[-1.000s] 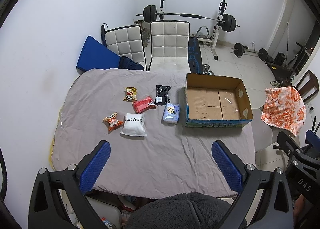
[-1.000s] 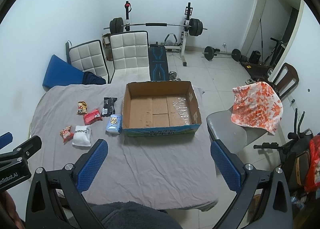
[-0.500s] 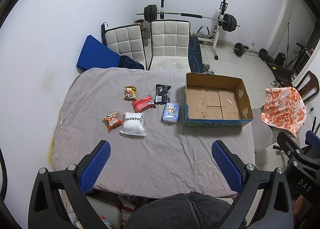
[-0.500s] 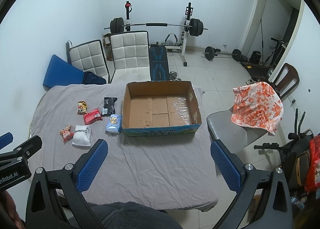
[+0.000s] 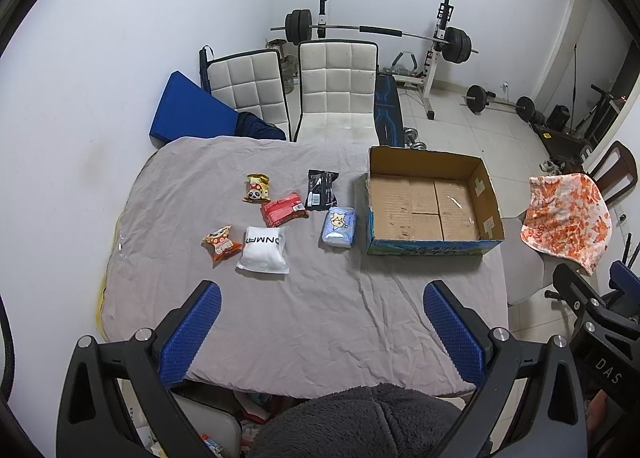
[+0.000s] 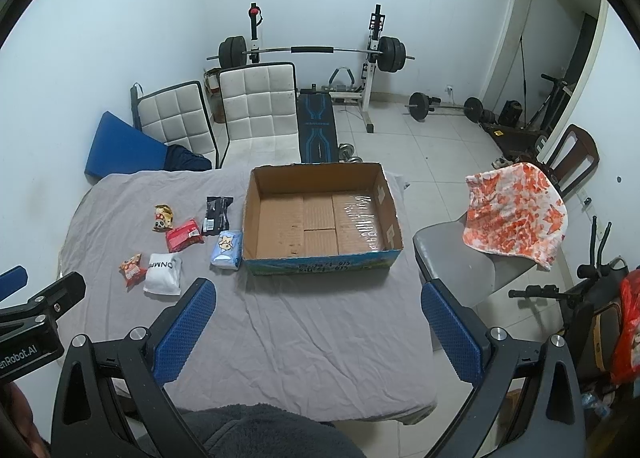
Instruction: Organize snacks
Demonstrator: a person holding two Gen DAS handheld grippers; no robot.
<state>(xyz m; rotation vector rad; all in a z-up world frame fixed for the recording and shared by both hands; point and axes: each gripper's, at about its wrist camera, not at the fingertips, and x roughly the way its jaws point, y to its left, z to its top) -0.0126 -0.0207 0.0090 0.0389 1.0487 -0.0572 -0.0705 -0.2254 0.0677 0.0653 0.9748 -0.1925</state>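
Several snack packs lie on the grey-covered table (image 5: 280, 314): a white pouch (image 5: 263, 249), an orange bag (image 5: 221, 243), a red pack (image 5: 283, 209), a yellow bag (image 5: 257, 188), a black pack (image 5: 322, 190) and a light blue pack (image 5: 339, 226). An empty cardboard box (image 5: 430, 238) stands right of them, seen in the right wrist view as box (image 6: 320, 262) with the blue pack (image 6: 227, 249) beside it. My left gripper (image 5: 320, 298) and right gripper (image 6: 316, 302) both hover open above the table's near edge, holding nothing.
Two white padded chairs (image 5: 336, 90) stand behind the table, with a blue mat (image 5: 188, 110) against the wall. A weight bench and barbell rack (image 6: 316, 54) fill the back. A grey chair with an orange-patterned cloth (image 6: 516, 210) sits at the right.
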